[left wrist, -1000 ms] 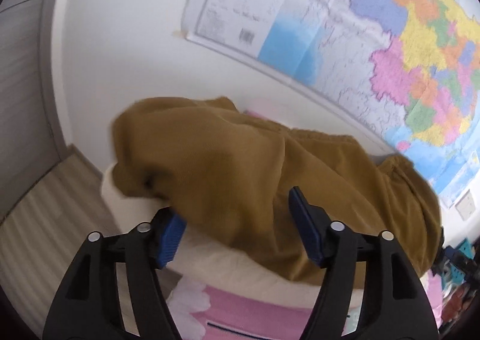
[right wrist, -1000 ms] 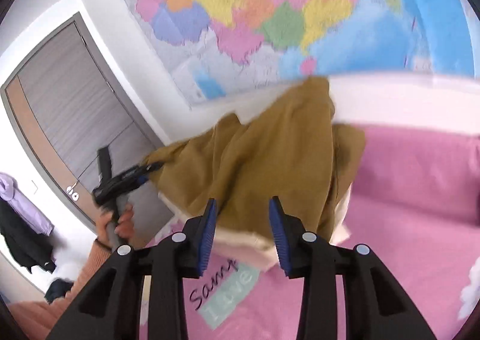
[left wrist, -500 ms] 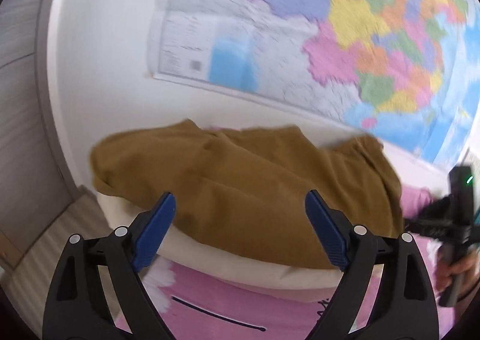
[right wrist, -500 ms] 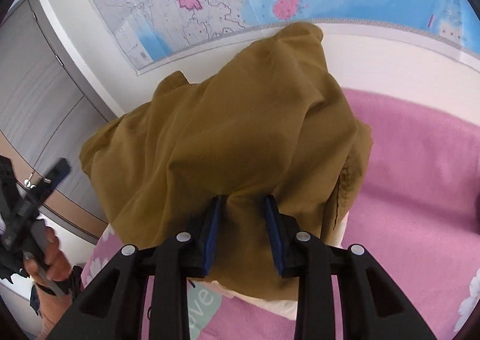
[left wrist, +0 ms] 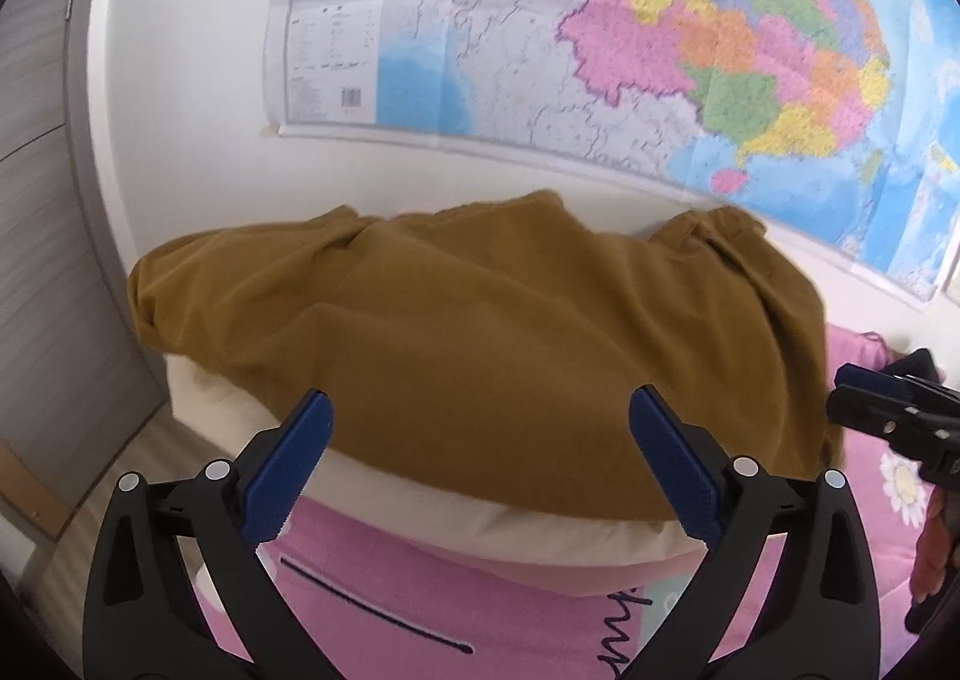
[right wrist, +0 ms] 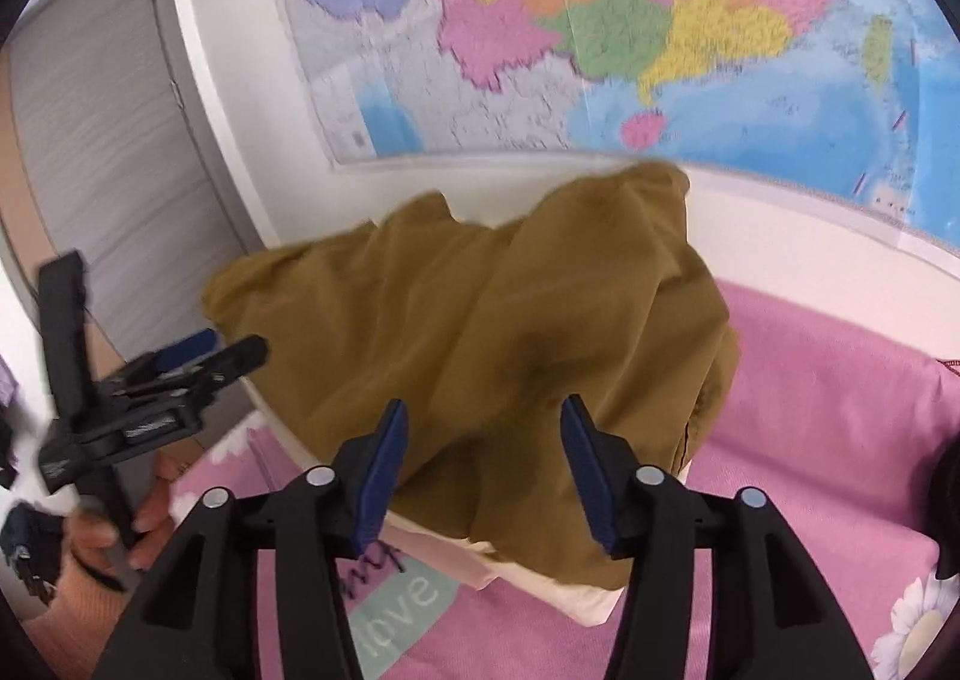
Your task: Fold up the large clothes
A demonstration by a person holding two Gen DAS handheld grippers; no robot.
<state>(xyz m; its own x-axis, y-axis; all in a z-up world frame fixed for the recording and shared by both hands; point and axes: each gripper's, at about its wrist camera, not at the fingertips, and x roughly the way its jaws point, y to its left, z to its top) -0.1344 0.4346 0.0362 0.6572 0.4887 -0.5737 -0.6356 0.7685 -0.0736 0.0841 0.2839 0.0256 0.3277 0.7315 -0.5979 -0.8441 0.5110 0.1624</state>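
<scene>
A mustard-brown garment (left wrist: 510, 332) lies heaped over a cream pillow (left wrist: 480, 524) on the pink bed. My left gripper (left wrist: 480, 422) hovers just short of its near edge. Its jaws are opening wide and nothing sits between the pads. In the right wrist view the same garment (right wrist: 480, 320) is draped over the pillow (right wrist: 570, 596). My right gripper (right wrist: 485, 416) is above the garment's near fold, jaws opening, and the pads do not press the cloth. Each gripper shows in the other's view: the right gripper (left wrist: 840, 395) at the right edge, the left gripper (right wrist: 234, 345) at the left.
A pink bedspread (right wrist: 810, 380) with flower prints and lettering covers the bed. A large coloured map (left wrist: 660, 20) hangs on the white wall behind the pillow. A grey door (right wrist: 108, 140) stands at the left. A person's hand (right wrist: 90, 548) holds the left gripper.
The right gripper, pinched on the garment's fold half a second ago, has let go and spread its jaws. The left jaws have widened and pulled away from the cloth, which now rests on the pillow.
</scene>
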